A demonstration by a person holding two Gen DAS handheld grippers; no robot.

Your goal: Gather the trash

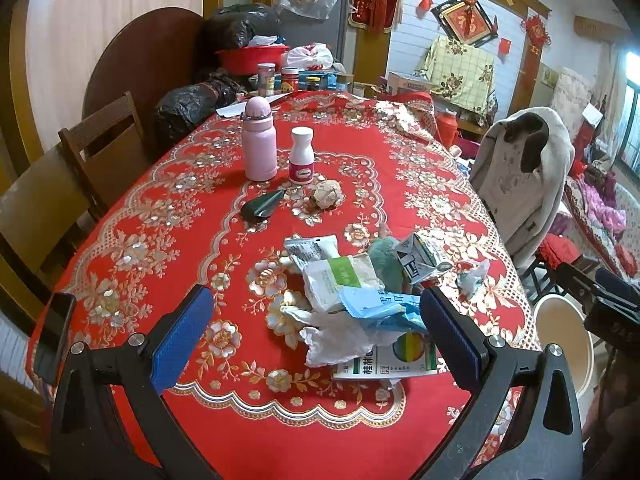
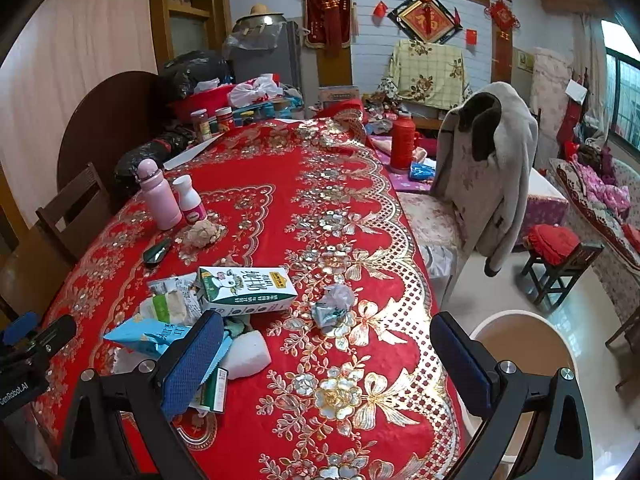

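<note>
I am looking across a counter point(image 2: 340, 208) draped in a red cloth with gold flowers. A grey coat point(image 2: 486, 168) is hanging over a chair at its right side, and a dark wooden chair point(image 1: 104, 148) is standing at the left. Red knot ornaments point(image 2: 328, 8) are hanging on the far white wall, beside a framed red diamond point(image 2: 426, 20). Daylight is coming through a window point(image 2: 624, 92) at the far right, falling on the pale floor point(image 2: 504, 288).

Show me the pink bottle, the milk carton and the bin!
pink bottle point(image 1: 260, 148), left wrist view, on its body.
milk carton point(image 2: 248, 290), right wrist view, on its printed side.
bin point(image 2: 532, 336), right wrist view, on its inner wall.
</note>
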